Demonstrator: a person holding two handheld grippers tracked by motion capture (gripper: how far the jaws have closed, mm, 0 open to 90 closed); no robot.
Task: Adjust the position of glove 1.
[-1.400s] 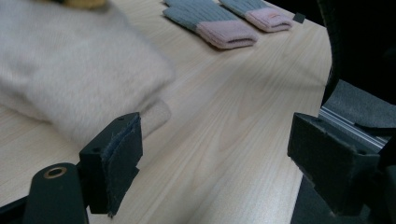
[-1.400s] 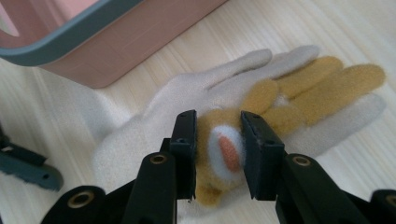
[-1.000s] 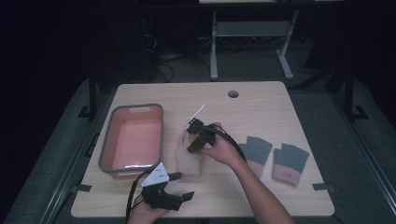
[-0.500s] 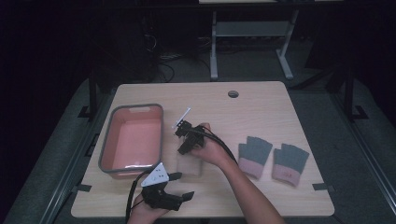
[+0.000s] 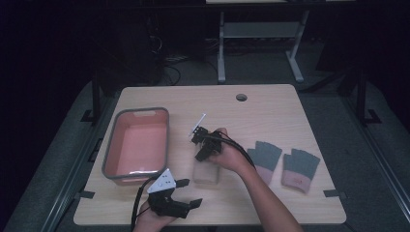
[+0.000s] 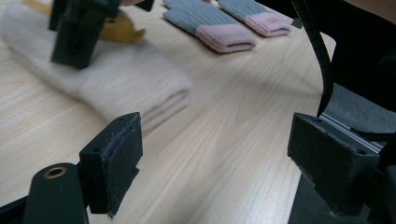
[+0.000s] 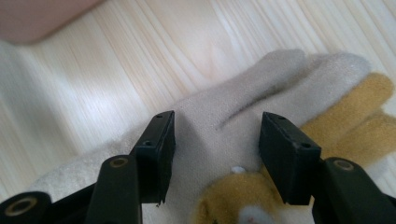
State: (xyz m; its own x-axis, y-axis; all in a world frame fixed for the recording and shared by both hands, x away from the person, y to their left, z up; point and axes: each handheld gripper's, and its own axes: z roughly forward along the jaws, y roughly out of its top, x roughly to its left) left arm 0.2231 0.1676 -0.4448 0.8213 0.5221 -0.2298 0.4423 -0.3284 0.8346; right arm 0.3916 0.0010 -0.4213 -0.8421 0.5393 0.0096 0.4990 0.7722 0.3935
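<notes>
Cloth [image 5: 206, 170], a folded cream piece with a mustard patch, lies at the counter's [image 5: 270, 116] middle, at three o'clock from the pink bin [image 5: 112, 145]. The right claw [image 5: 202, 153] hangs over its far end; its jaws have just been opening and stand apart, pads clear of the fabric, nothing gripped. The left claw [image 6: 219, 154] rests at six o'clock, jaws wide and empty. Risk, as a judgement: closing from here may pinch only the top layer, so the fold would spill open on lifting, or the cloth could drag toward the two gloves [image 5: 283, 162] at three o'clock. The mustard shape is partly cut off behind the jaws in the right gripper view, so what the cloth is stays unclear.
</notes>
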